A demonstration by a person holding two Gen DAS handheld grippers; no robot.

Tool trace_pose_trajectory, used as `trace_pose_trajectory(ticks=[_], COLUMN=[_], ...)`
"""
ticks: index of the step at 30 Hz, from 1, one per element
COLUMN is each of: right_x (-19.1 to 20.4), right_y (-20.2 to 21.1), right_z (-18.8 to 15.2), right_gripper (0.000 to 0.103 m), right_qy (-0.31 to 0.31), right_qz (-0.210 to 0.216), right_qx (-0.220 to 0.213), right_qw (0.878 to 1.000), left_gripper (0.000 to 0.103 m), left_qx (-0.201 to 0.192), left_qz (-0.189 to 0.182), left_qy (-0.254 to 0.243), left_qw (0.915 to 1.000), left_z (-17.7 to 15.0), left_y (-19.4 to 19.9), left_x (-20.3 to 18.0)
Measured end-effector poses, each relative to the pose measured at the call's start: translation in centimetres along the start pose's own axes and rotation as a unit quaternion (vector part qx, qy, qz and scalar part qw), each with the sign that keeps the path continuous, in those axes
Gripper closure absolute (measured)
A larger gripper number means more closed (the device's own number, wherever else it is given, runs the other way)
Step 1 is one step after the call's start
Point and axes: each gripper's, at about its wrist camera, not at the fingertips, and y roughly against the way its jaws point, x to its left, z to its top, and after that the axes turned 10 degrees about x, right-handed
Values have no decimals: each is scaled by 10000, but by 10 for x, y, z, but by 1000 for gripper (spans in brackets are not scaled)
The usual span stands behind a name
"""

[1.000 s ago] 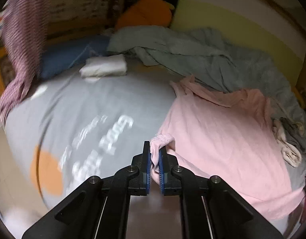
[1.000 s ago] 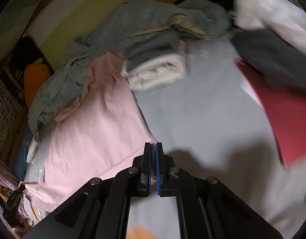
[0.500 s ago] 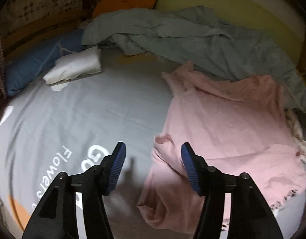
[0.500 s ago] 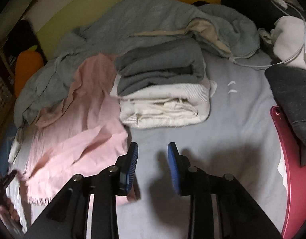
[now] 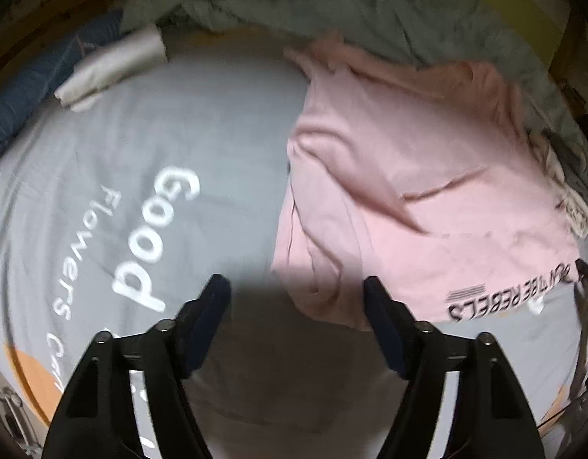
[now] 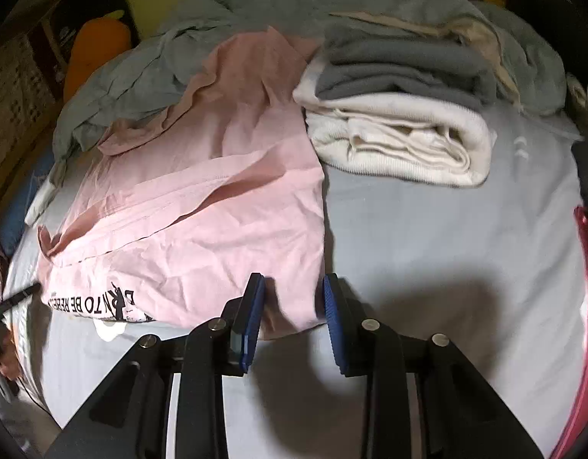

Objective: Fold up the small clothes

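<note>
Left gripper [image 5: 296,294]: jaws stand wide apart, having just closed a little, with nothing pressed between the blue pads; the near corner of the pink T-shirt [image 5: 409,176] lies on the bed in the gap between them, untouched by either pad as far as the blurred view shows. Right gripper [image 6: 294,298]: jaws part-open, likewise just eased inward slightly, straddling the opposite near corner of the same pink T-shirt [image 6: 202,206] without clamping it.

The shirt lies roughly flat but creased on the grey bedsheet [image 5: 225,122], black lettering along its near hem, one side folded over itself. The sheet carries white print reading "Good Flowers" to the left of the shirt.

Just beside the shirt's right edge sits a stack of folded clothes [image 6: 397,114]: a grey garment on top of a cream knitted one. Behind both lies a rumpled grey-green blanket [image 6: 148,72]. A small folded white cloth [image 5: 110,65] rests at the far left against a blue pillow [image 5: 30,88]. An orange cushion [image 6: 95,53] stands at the headboard.
</note>
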Motion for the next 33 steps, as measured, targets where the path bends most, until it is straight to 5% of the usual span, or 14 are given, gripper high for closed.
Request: trace_pose_trajectory(ticks=[1,3,6,9,17,23,25,26,28,32,33], right_x=[0,-1,0,3,3,4,12,15,15,5,4], right_y=[0,4,22,49,74,49,49,54,63,63,60], right_z=[-1,-4,-12,-22,-86,-110,-108,-105,-102,-95,-93], right_gripper=[95,99,99,99,99,94,82,78,54,52,63], right_qy=[-13,-36,-31,-54,-28,211,305,304,190,-32,-40], right_qz=[37,79,-12,-107,-629,-1395,-1610,-1596,-1378,-1191,-1221], right_qx=[19,-42,-321,-601,-167,248,189,32,-220,-191,-149], right_qw=[10000,10000,9995,9981,9979,9897,9863,9867,9900,9927,9924], left_gripper=[49,86,102,102,102,100,96,86,67,63,63], left_qx=[-33,-108,-411,-915,-365,-329,-375,-427,-536,-456,-387], left_qz=[-20,-288,-467,-78,-402,15,-42,-105,-142,-121,-29], left_qy=[23,118,357,231,106,-208,-245,-272,-318,-465,-504], left_qw=[10000,9995,9974,9955,9985,9992,9990,9987,9980,9978,9980], left_z=[-2,-4,-9,-19,-47,-54,-52,-52,-51,-48,-48], left_y=[1,9,32,58,47,35,37,39,41,34,30], left_x=[0,2,7,9,22,10,7,5,0,-8,-10])
